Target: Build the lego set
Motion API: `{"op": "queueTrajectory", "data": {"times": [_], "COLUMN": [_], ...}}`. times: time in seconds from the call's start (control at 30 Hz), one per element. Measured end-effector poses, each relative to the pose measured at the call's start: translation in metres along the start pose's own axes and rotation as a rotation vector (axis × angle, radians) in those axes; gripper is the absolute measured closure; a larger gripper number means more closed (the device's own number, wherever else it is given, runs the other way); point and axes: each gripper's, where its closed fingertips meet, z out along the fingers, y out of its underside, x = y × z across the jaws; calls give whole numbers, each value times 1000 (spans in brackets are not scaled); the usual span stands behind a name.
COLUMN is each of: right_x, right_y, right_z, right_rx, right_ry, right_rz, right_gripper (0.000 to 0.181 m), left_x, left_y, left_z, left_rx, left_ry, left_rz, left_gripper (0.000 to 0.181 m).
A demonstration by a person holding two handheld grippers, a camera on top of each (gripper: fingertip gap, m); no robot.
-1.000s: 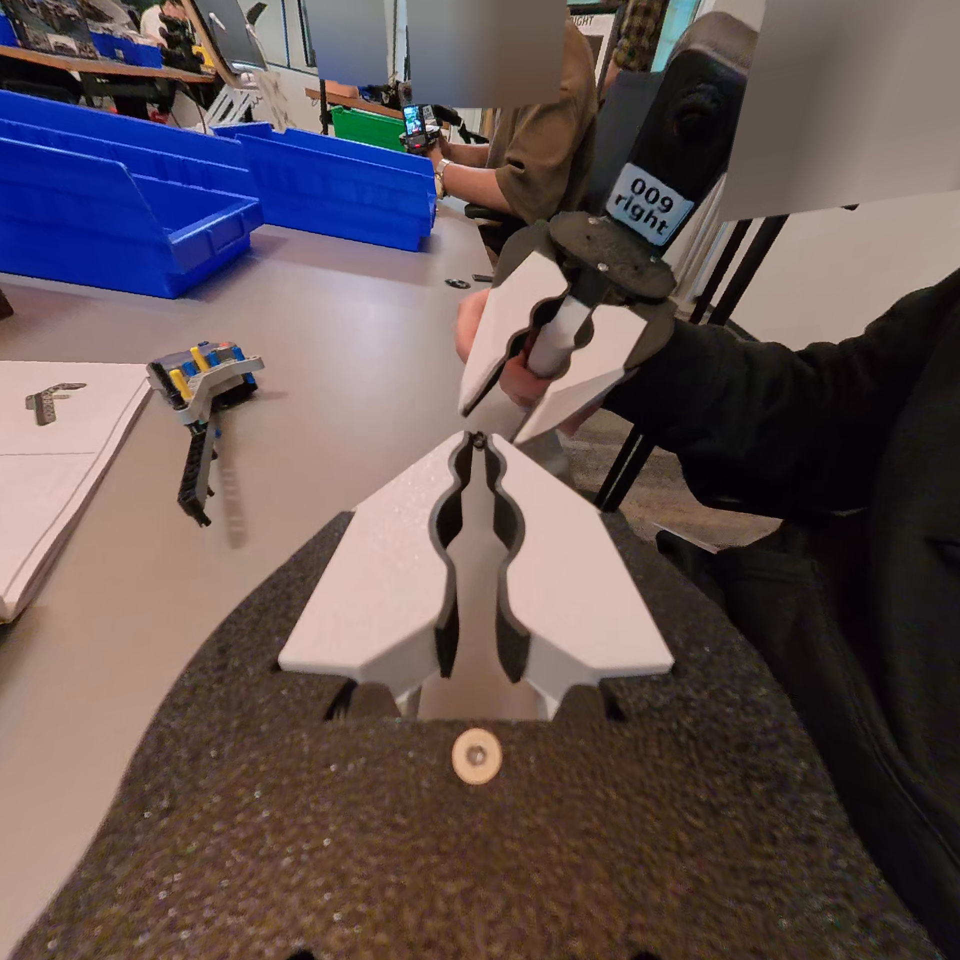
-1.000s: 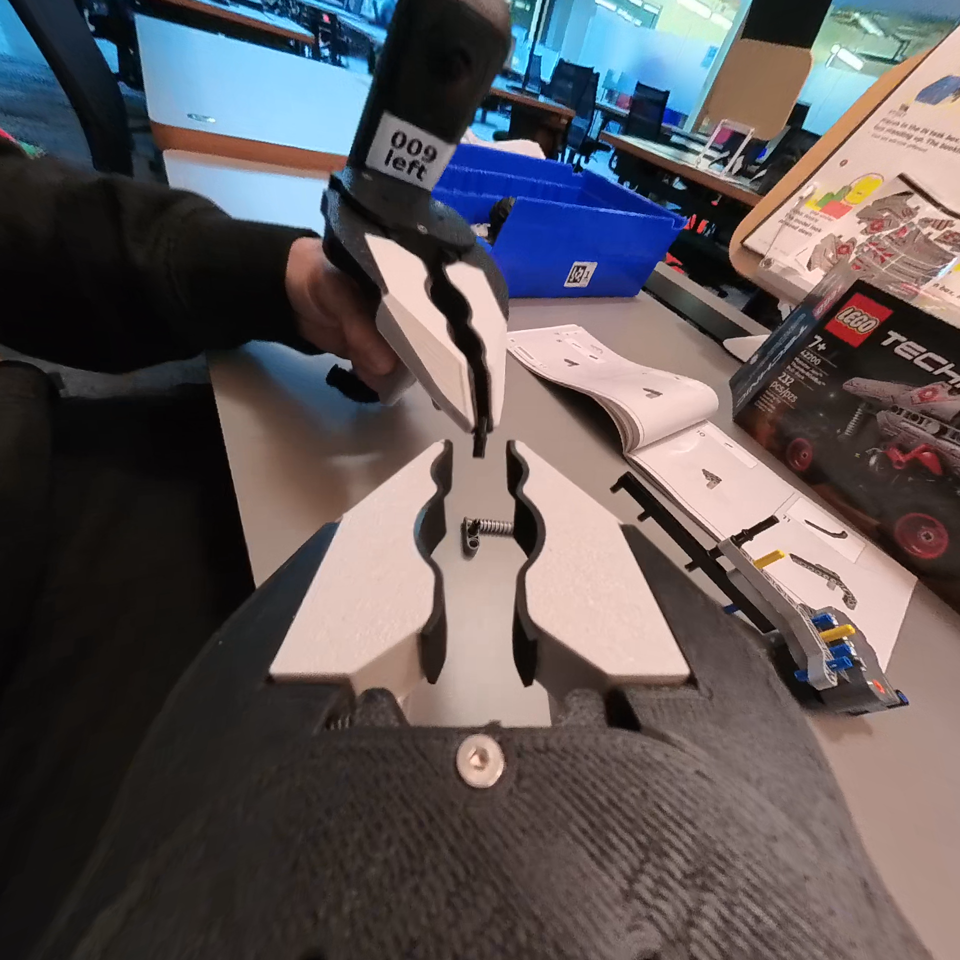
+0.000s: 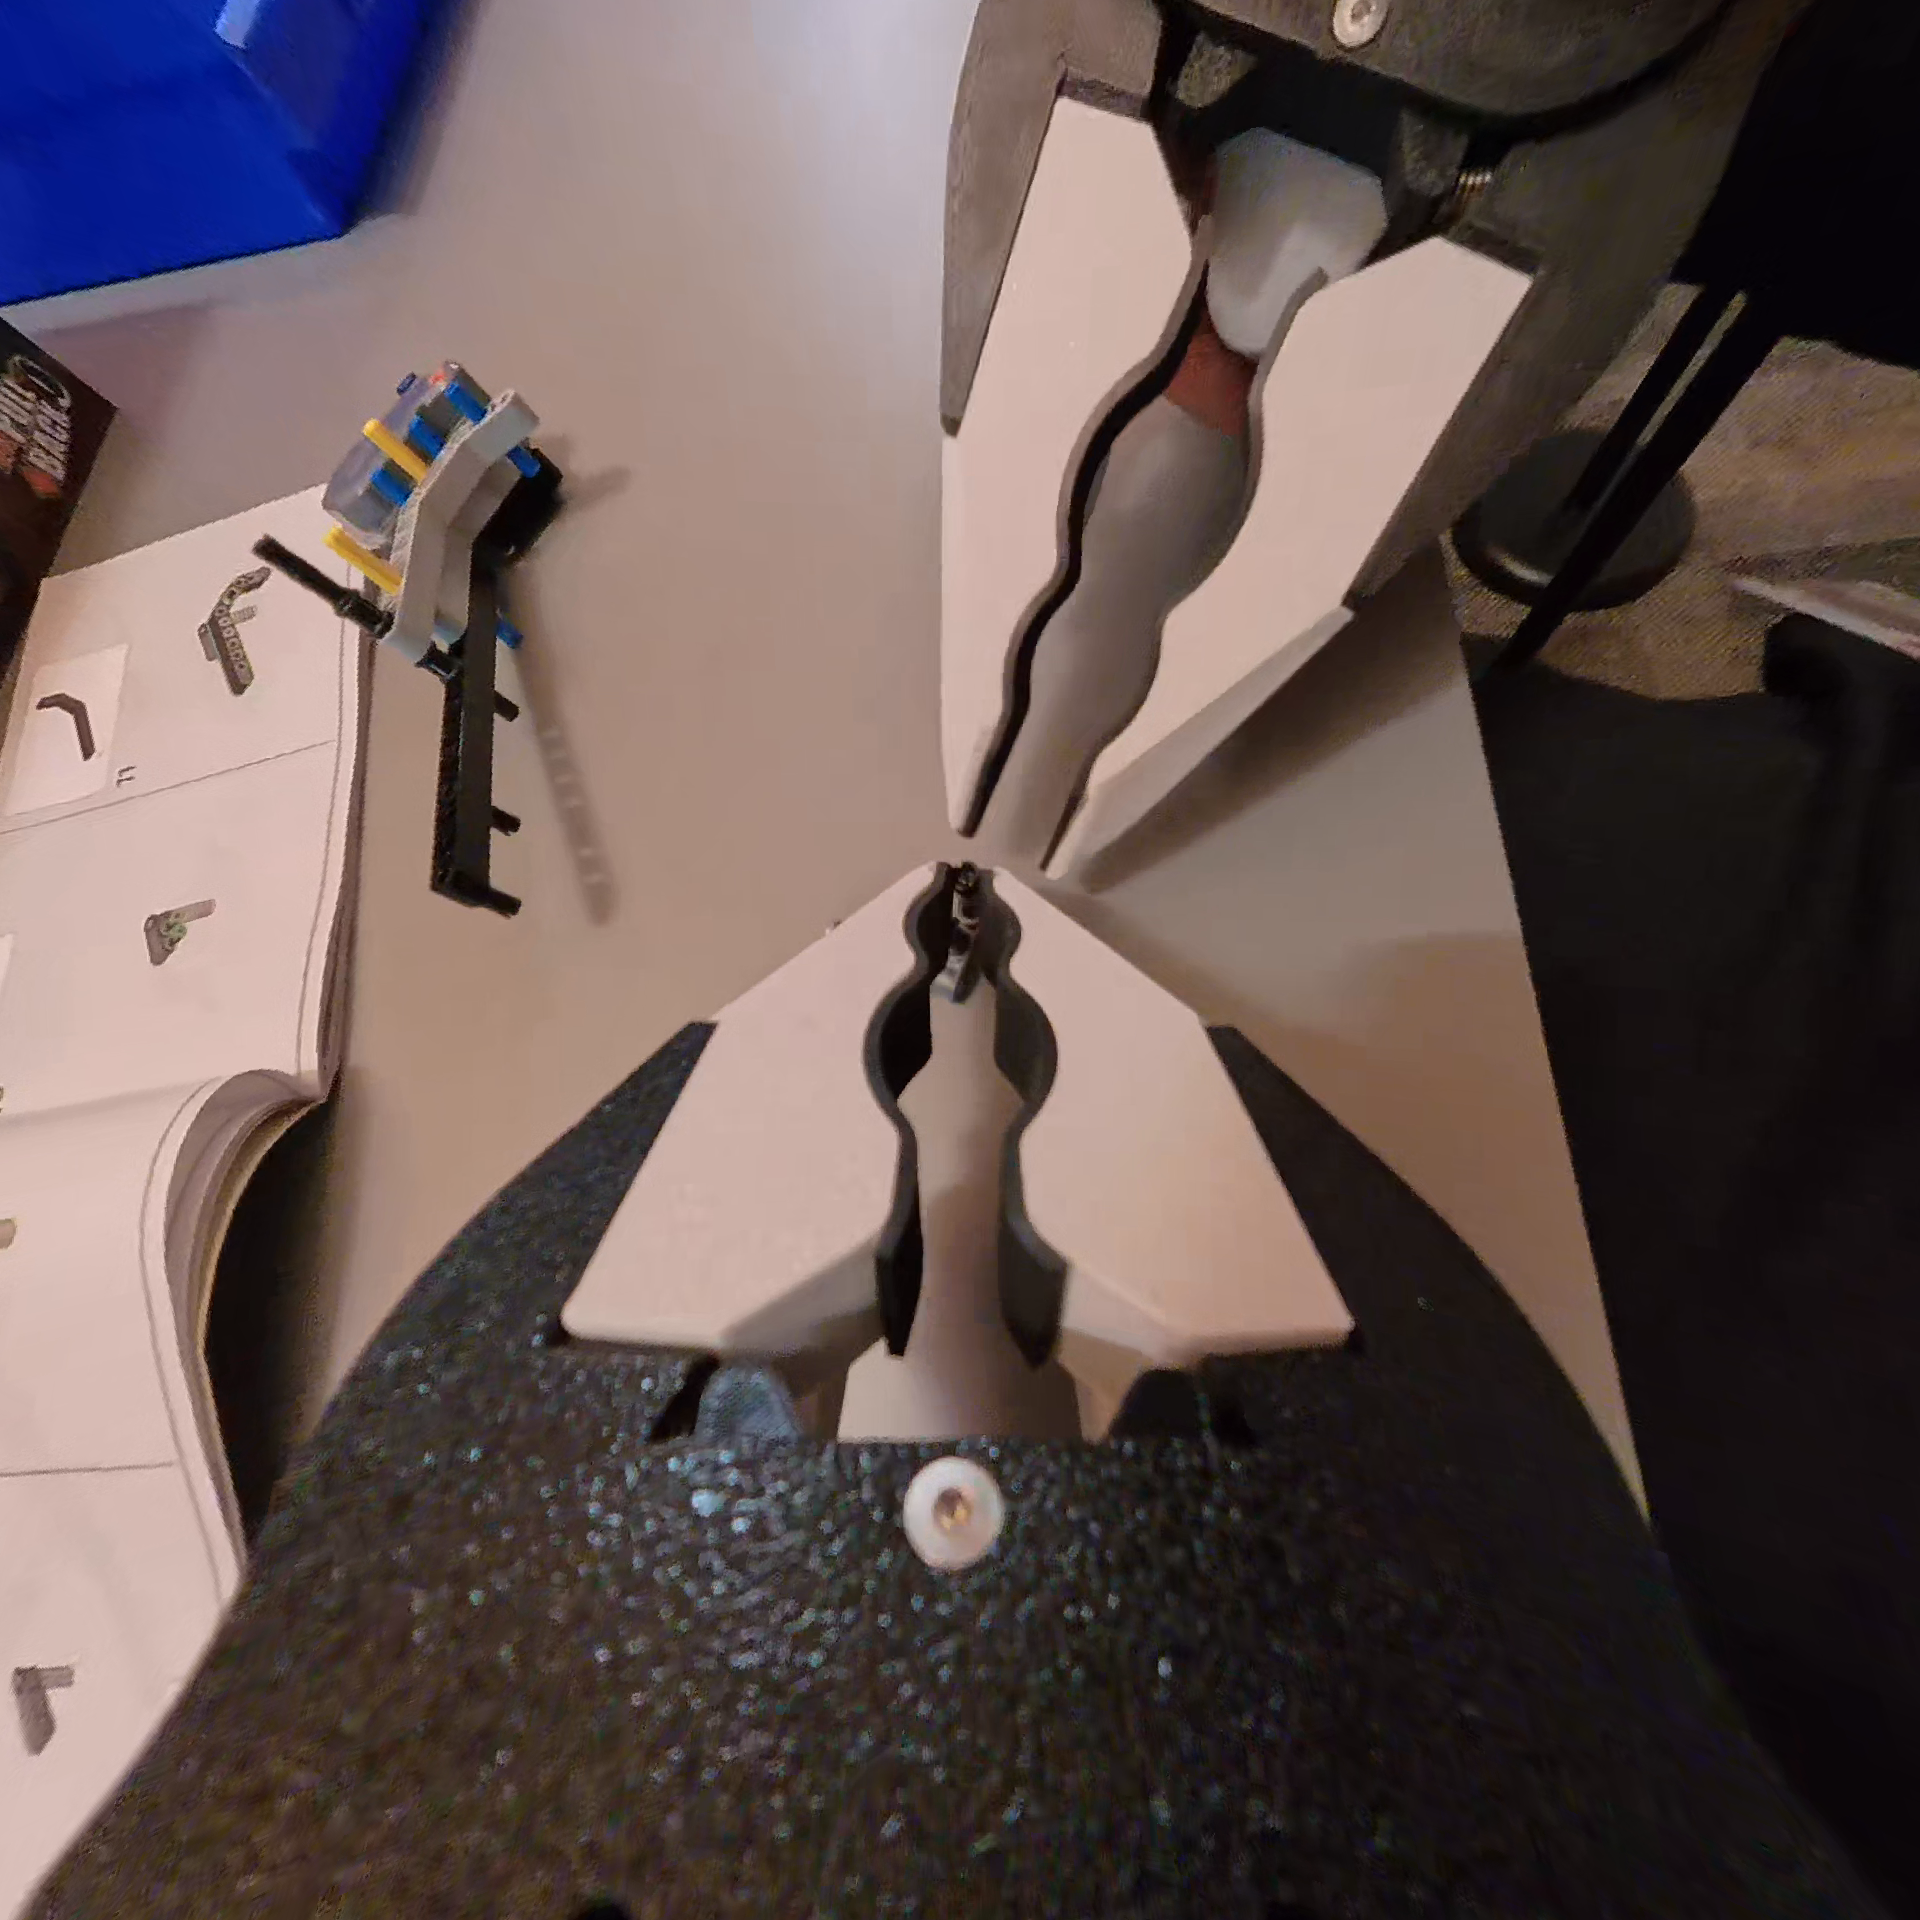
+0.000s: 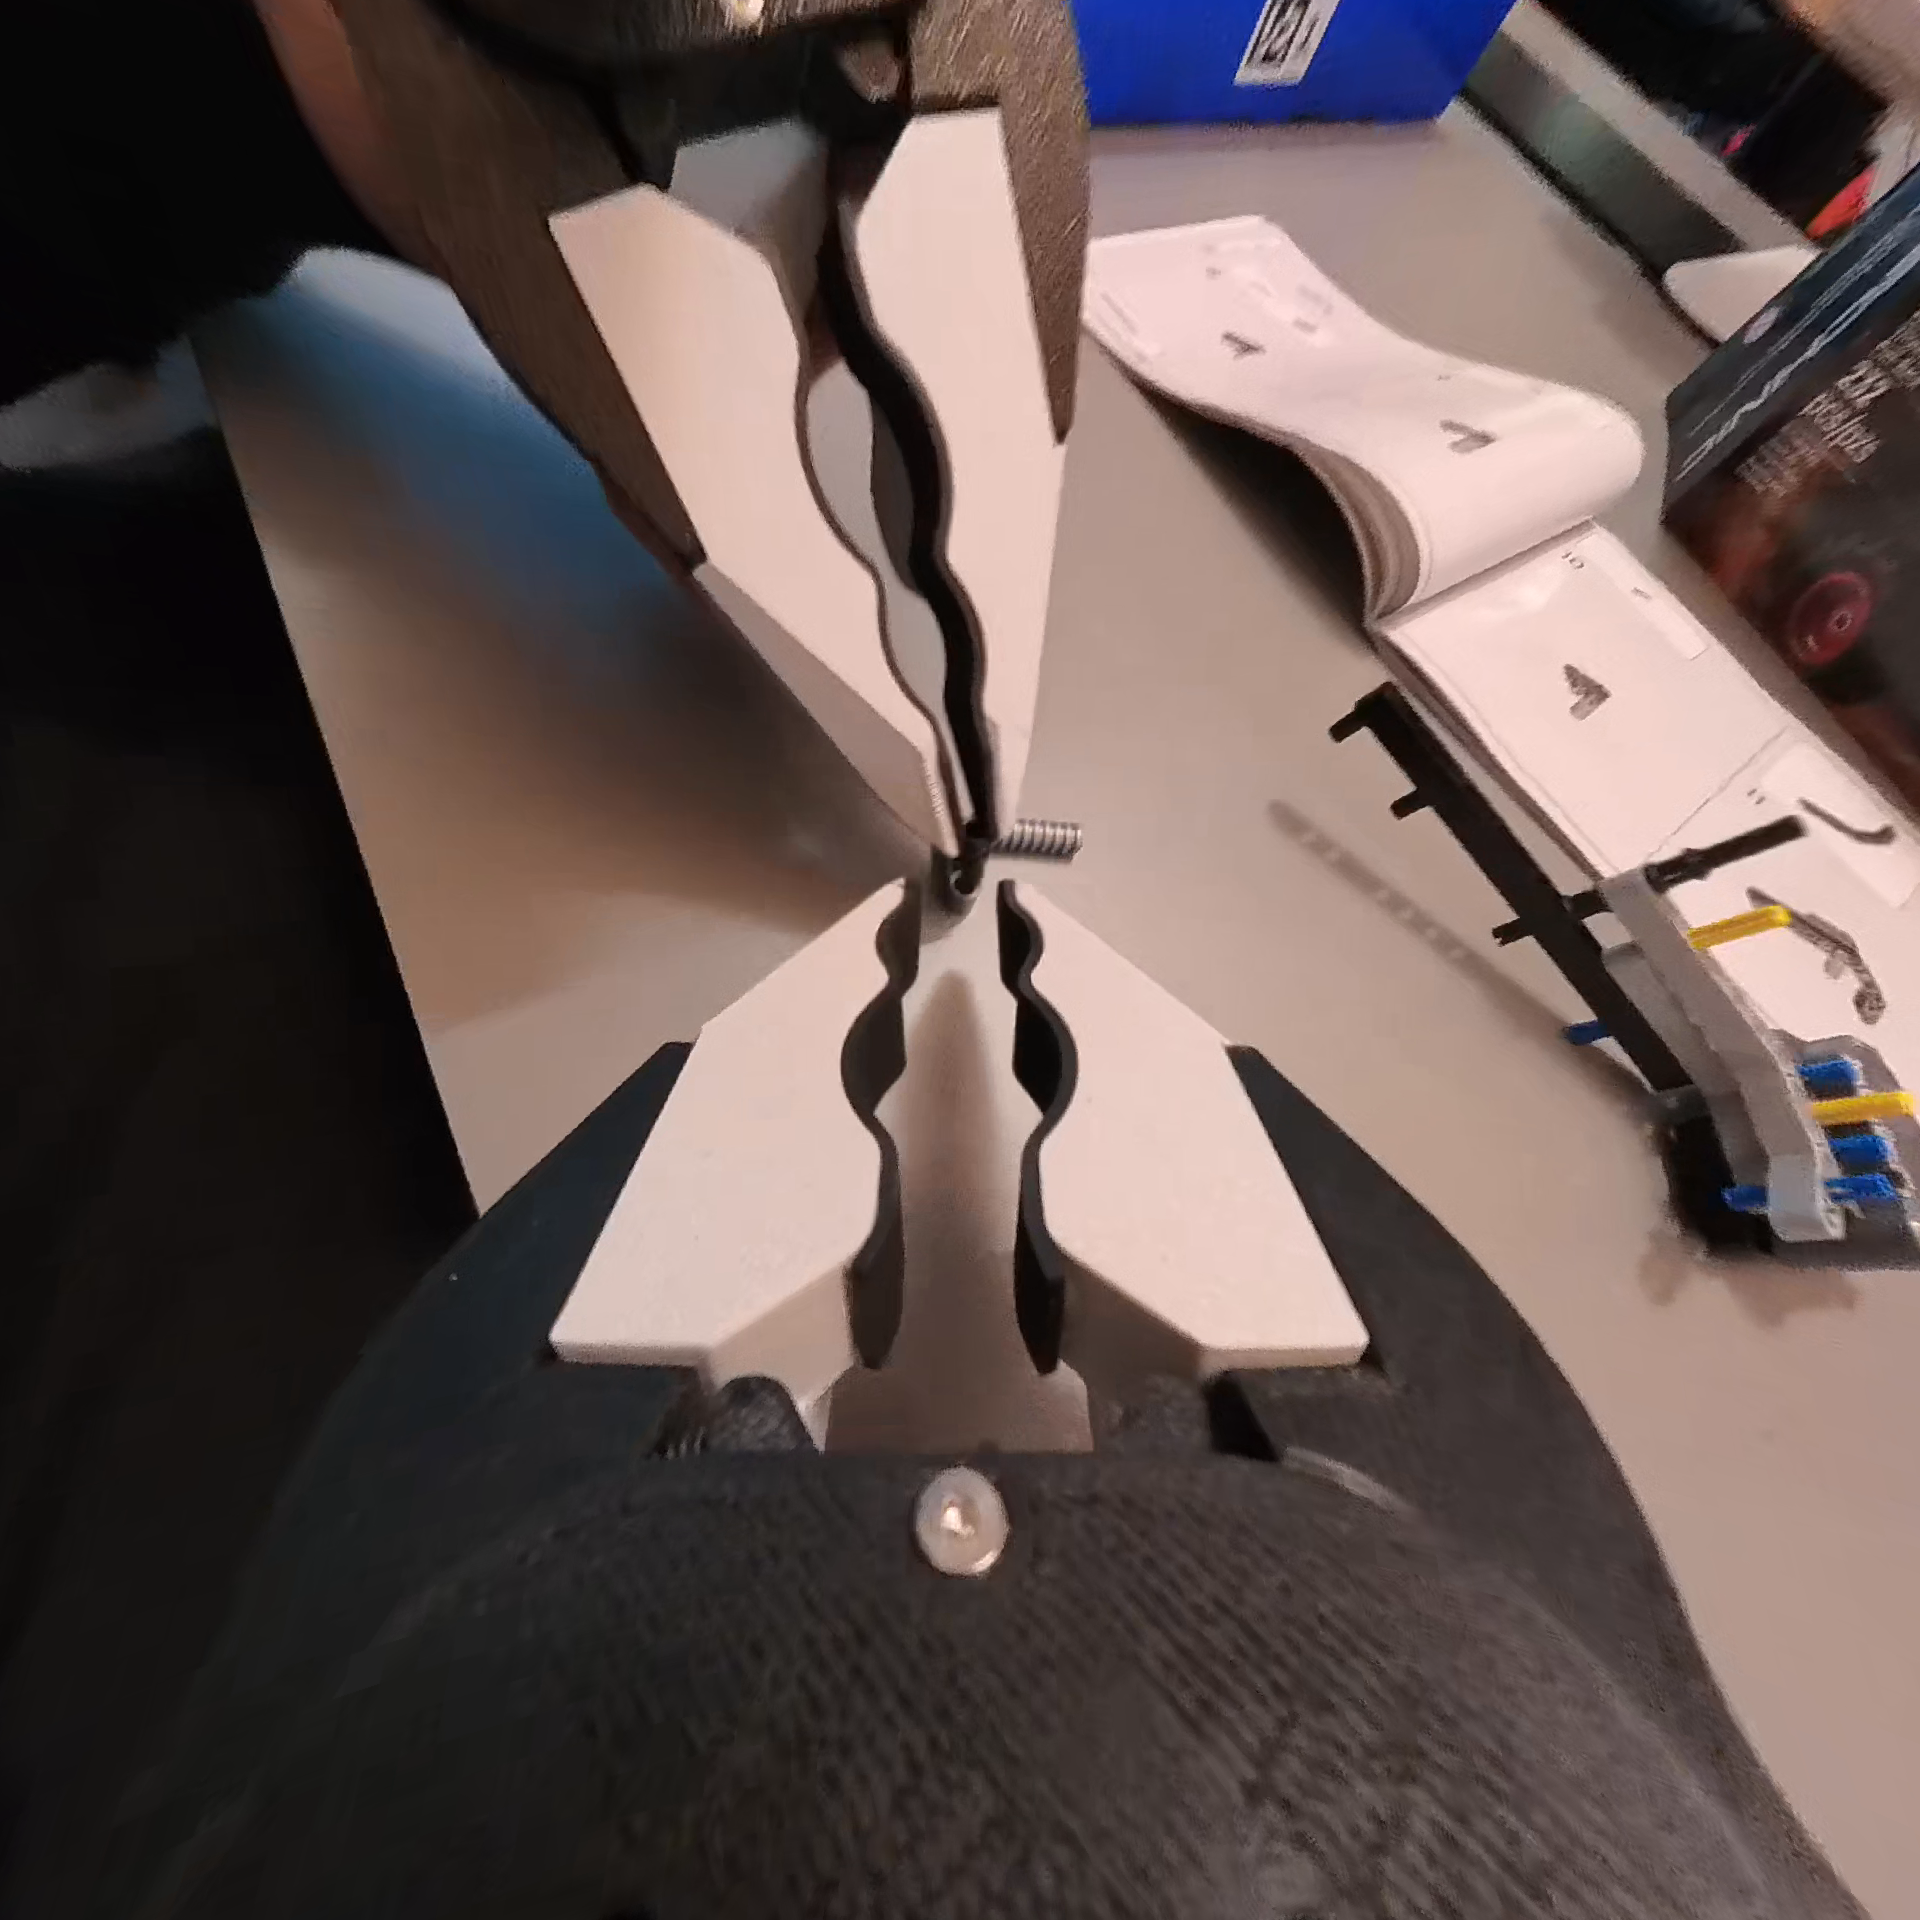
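Note:
A small black lego part with a metal spring [image 4: 1037,837] is pinched at its black end by my left gripper [image 4: 961,831], which comes in from above in the right wrist view. In the left wrist view the part [image 3: 962,935] sits between the nearly closed tips of the left gripper [image 3: 966,878], low over the grey table [image 3: 727,312]. My right gripper [image 4: 954,896] is open and tip to tip with the left, its fingertips on either side of the part's black end. It also shows in the left wrist view [image 3: 1008,847].
A partly built grey, black, blue and yellow lego assembly [image 3: 447,540] [image 4: 1714,1091] lies beside the open instruction booklet [image 3: 156,883] [image 4: 1455,468]. The set's box [image 4: 1818,416] and a blue bin [image 3: 156,125] [image 4: 1247,52] stand farther back. The table edge is on the person's side. The tips of both grippers are at nearly the same place.
Both grippers have tilted down and come close together over the table. The spring part lay loose on the table between the right fingers; now the left gripper is shut on it.

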Motion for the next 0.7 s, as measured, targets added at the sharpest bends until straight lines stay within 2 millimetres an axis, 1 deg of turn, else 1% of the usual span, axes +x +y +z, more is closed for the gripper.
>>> {"op": "queueTrajectory", "data": {"times": [0.13,0.27,0.43,0.53,0.7], "right_x": [-1,2,4,4,6], "right_y": [6,4,2,2,3], "right_z": [6,8,9,12,18], "right_rx": [-45,-35,-26,-36,-57], "right_ry": [-12,-16,-14,-26,-41], "right_rz": [-18,-8,-5,-18,-2], "right_gripper": [170,171,174,179,181], "left_x": [0,1,0,-2,-6], "left_y": [2,6,6,7,10], "left_z": [2,4,4,5,5], "left_rx": [-54,-109,-131,-143,-125], "left_ry": [-7,3,16,32,63], "left_rz": [28,51,36,18,-19], "left_gripper": [179,179,179,179,179]}}
